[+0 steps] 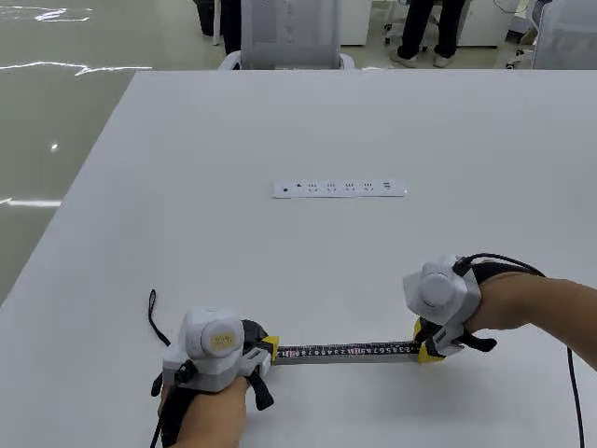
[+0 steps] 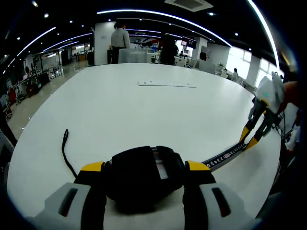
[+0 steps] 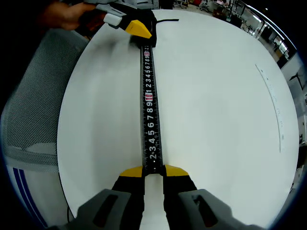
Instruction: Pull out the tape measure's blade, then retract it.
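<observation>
stretching low across the near part of a white bench (image 1: 280,121), the blade (image 1: 345,351) of a tape measure ran in a straight line between two hand-held grippers. the left hand-held gripper (image 1: 266,347) had its yellow-tipped jaws pressed against both sides of the black tape measure case (image 2: 144,177), clamping it just above the bench near the person's body. the right hand-held gripper (image 1: 427,350) had its jaws drawn almost together, pinching the free end of the blade. in the right gripper view, the printed numbers started with the low digits at those jaws and climbed toward the case, with a red ten partway along. a thin black wrist strap (image 1: 154,317) trailed from the case and curled on the bench to the left. a white power strip (image 1: 340,189) lay farther back, well apart from the tape measure. a grey mesh office chair (image 1: 289,33) stood at the bench's far edge.
</observation>
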Action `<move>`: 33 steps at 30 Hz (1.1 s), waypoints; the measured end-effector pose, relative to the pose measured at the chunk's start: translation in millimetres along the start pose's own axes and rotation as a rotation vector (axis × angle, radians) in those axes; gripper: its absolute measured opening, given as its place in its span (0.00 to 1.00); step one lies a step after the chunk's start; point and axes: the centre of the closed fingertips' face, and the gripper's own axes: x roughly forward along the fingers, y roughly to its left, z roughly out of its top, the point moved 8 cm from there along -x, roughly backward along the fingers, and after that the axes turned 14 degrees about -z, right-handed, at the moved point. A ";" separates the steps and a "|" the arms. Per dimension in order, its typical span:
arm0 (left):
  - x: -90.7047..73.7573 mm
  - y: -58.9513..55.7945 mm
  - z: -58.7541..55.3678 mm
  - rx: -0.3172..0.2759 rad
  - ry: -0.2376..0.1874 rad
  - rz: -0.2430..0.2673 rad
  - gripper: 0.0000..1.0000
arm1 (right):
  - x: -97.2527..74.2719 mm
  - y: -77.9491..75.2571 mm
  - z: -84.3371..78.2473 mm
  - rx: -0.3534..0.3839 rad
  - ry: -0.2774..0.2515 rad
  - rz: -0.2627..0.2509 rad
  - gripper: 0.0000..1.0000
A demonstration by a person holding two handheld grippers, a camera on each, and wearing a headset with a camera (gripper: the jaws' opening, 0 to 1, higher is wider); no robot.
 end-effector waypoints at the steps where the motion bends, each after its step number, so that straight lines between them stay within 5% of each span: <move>1: 0.0 0.2 0.1 0.000 -0.001 -0.001 0.61 | 0.0 0.1 -0.1 0.001 0.000 0.000 0.13; 33: -2.3 1.5 -0.4 -0.009 -0.007 -0.032 0.60 | 2.4 2.2 14.2 0.001 0.003 -0.020 0.13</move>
